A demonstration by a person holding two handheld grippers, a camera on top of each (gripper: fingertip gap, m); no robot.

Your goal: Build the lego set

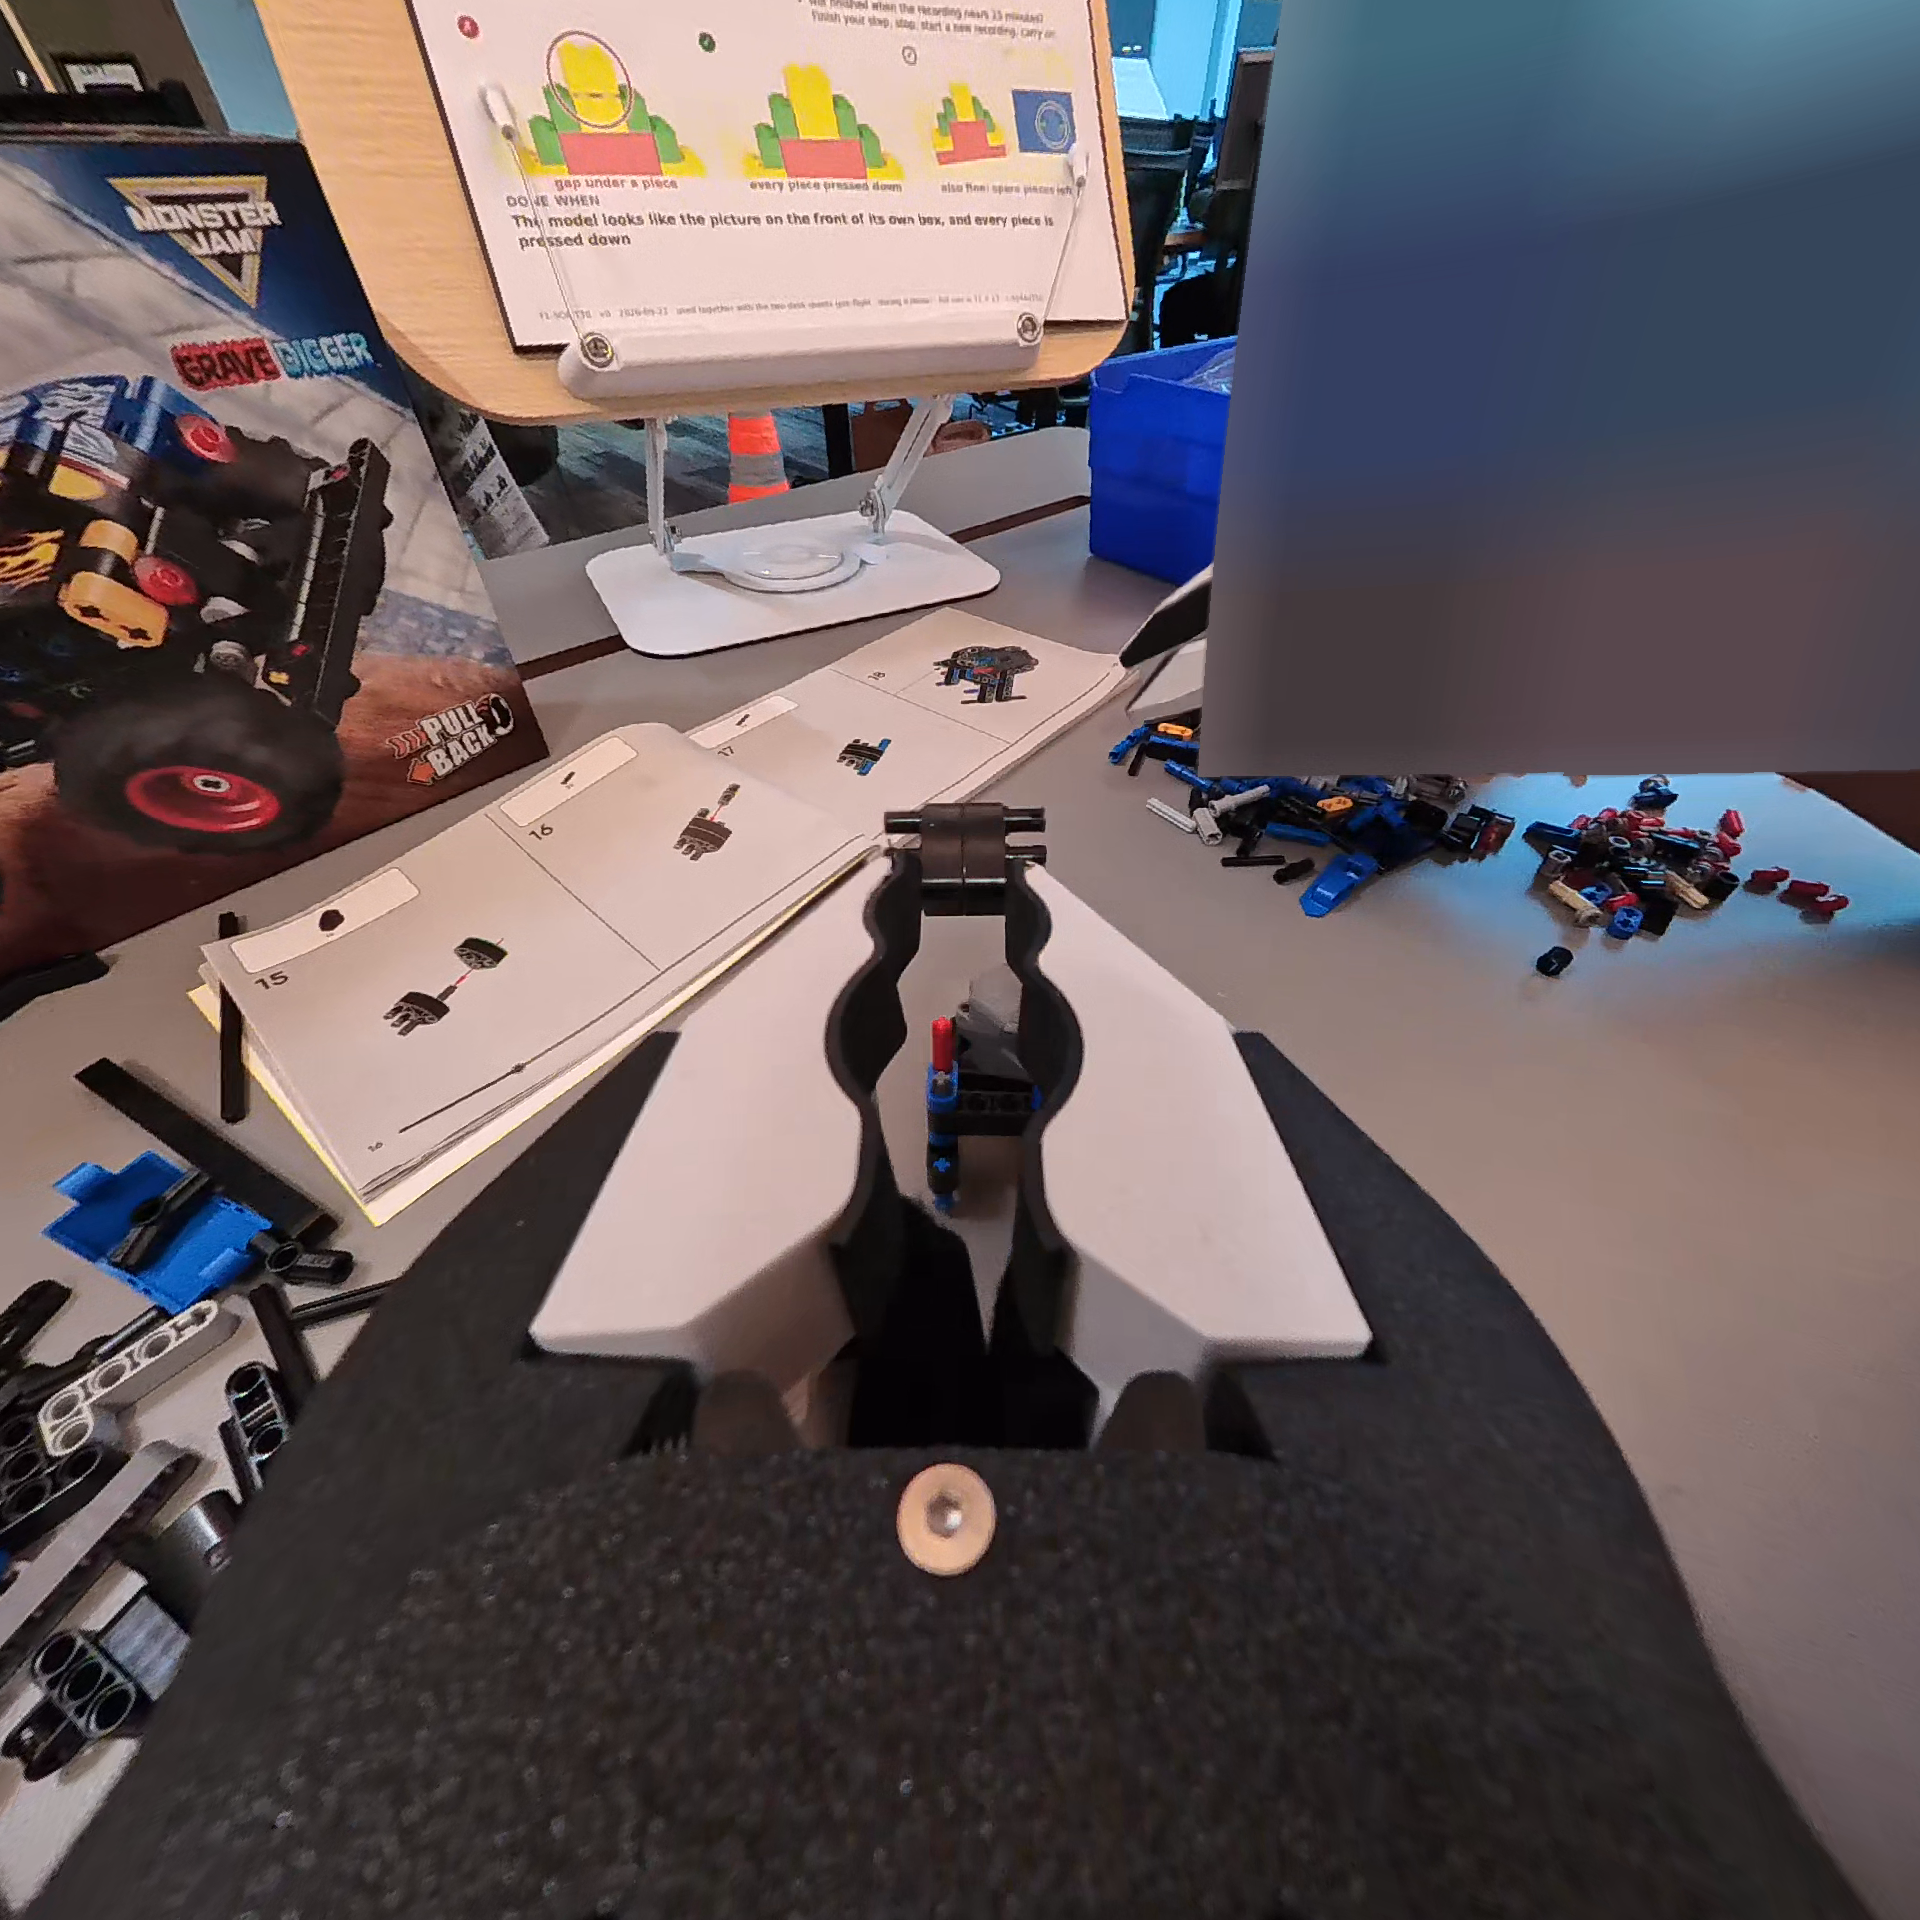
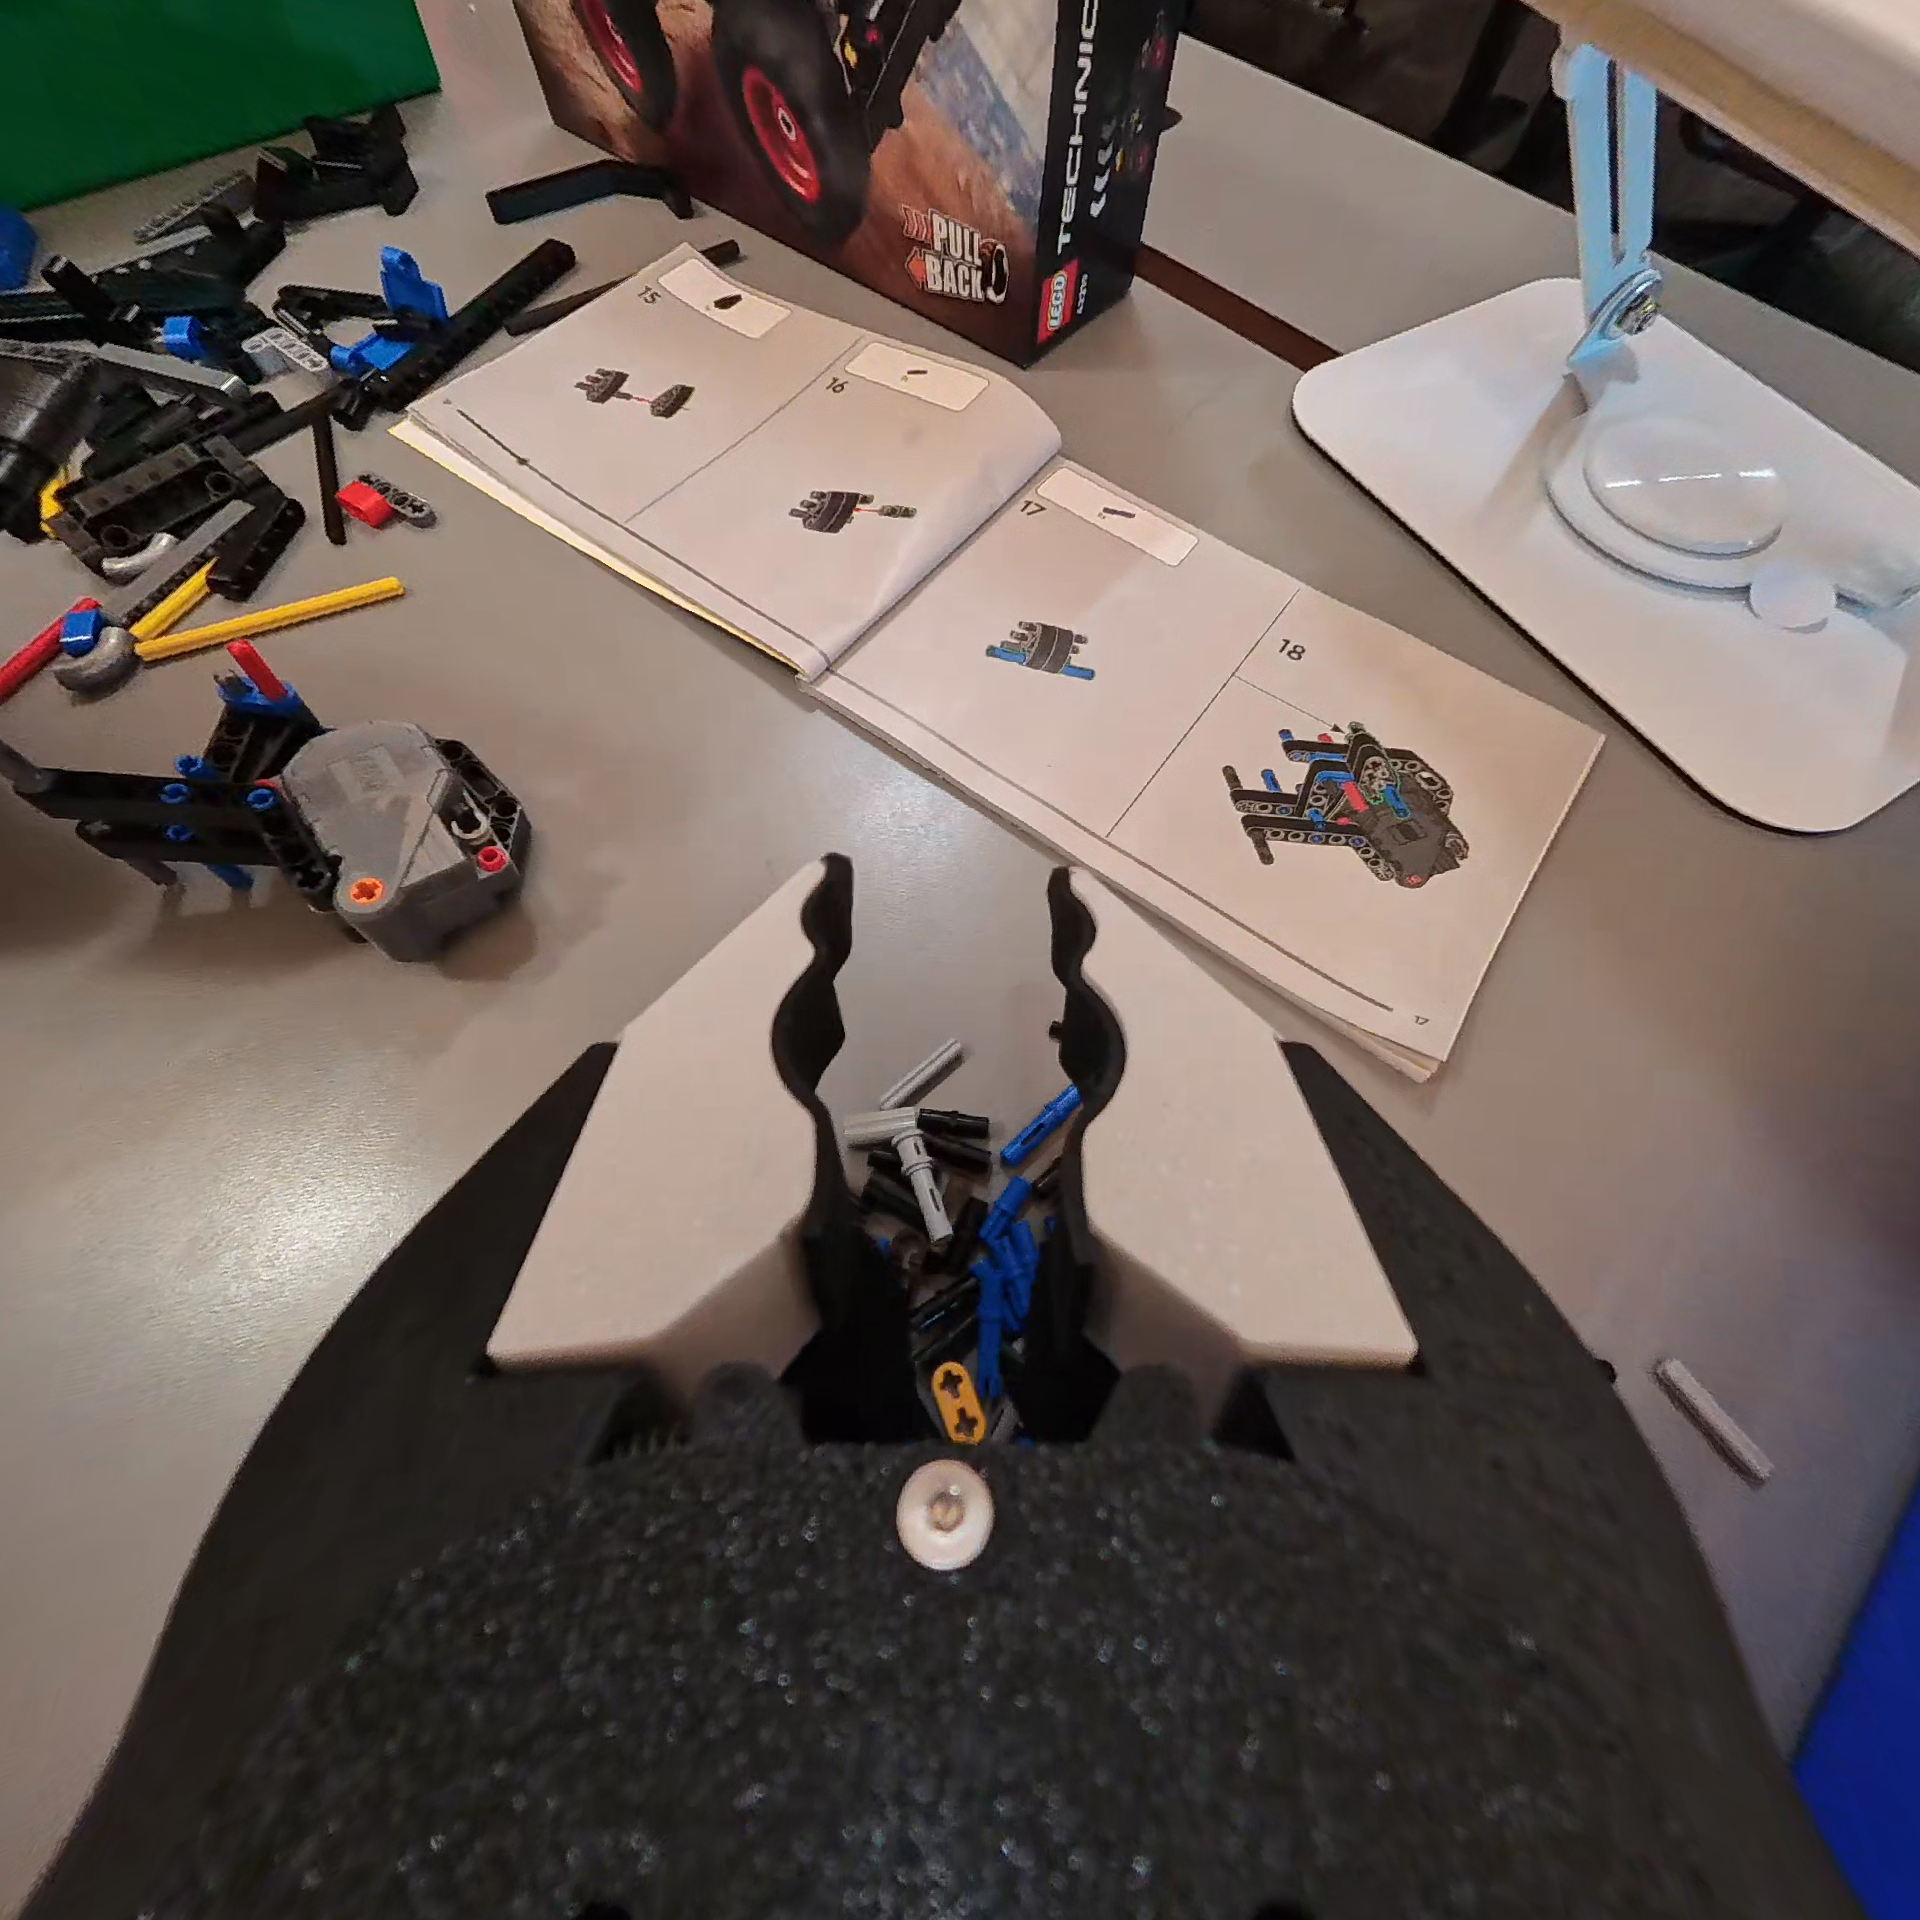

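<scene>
Left gripper: closed on a small black pin assembly, pinched at the fingertips, held above the table.
Right gripper: jaws apart, nothing held, hovering over a loose pile of pins.
Pin pile: blue, black and grey pins on the grey table, showing between the right fingers.
Partial model: grey motor block with black beams and blue pins, on the table left of the right gripper; also seen between the left fingers.
Instruction booklet: open flat mid-table, between the box and the grippers.
Loose parts: scattered right of the booklet; more black and blue pieces by the left edge.
White stand: behind the booklet, holding a printed sheet.
</scene>
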